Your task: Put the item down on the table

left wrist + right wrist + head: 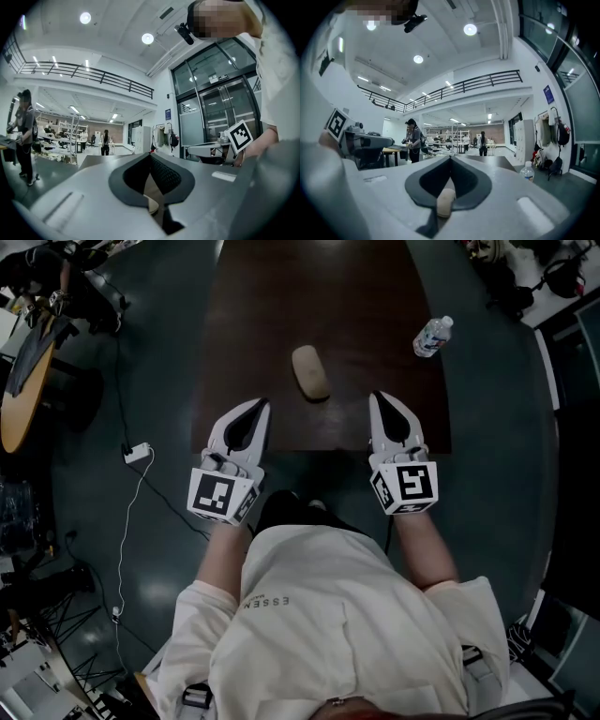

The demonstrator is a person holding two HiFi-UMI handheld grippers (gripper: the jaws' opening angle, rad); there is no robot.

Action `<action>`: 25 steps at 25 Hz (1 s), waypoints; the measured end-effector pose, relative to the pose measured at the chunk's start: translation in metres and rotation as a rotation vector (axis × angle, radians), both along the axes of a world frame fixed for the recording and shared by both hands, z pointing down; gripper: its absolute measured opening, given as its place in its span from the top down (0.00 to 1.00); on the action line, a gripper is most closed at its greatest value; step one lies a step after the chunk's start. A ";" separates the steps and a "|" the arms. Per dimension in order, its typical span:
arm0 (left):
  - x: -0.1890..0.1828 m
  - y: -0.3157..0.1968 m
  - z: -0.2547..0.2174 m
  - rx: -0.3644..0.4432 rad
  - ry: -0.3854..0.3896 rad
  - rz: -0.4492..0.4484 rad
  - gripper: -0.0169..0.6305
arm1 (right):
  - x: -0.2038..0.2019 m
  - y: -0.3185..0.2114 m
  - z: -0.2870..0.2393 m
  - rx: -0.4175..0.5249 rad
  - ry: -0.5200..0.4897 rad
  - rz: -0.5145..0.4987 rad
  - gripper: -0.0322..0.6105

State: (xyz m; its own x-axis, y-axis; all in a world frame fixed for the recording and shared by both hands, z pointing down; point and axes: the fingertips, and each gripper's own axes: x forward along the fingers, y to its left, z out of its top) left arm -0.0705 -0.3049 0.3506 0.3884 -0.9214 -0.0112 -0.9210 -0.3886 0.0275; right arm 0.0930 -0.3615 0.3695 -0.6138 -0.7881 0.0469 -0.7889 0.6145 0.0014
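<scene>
A beige oblong item (310, 372) lies on the dark brown table (281, 296), apart from both grippers. My left gripper (257, 406) hovers over the table's near edge, left of the item, with its jaws shut and nothing in them. To the item's right my right gripper (379, 397) is also shut and empty. In the left gripper view the left gripper (151, 155) has its tips together, and the item (151, 206) shows low through the opening behind them. In the right gripper view the right gripper (450, 158) is likewise shut, with the item (445, 201) beyond.
A water bottle (432, 337) lies near the table's right edge and appears as the bottle (527, 172) in the right gripper view. A guitar (23, 381) and a cable with a white plug (137, 453) are on the floor at the left. People (414, 138) stand far off.
</scene>
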 end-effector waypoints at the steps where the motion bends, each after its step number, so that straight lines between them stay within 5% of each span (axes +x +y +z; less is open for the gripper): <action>1: -0.001 0.006 0.001 -0.003 0.007 -0.006 0.95 | 0.004 0.006 0.000 0.004 0.004 0.004 0.97; 25: -0.011 0.257 0.037 -0.072 0.107 0.014 0.95 | 0.012 0.251 0.028 -0.100 0.058 0.089 0.97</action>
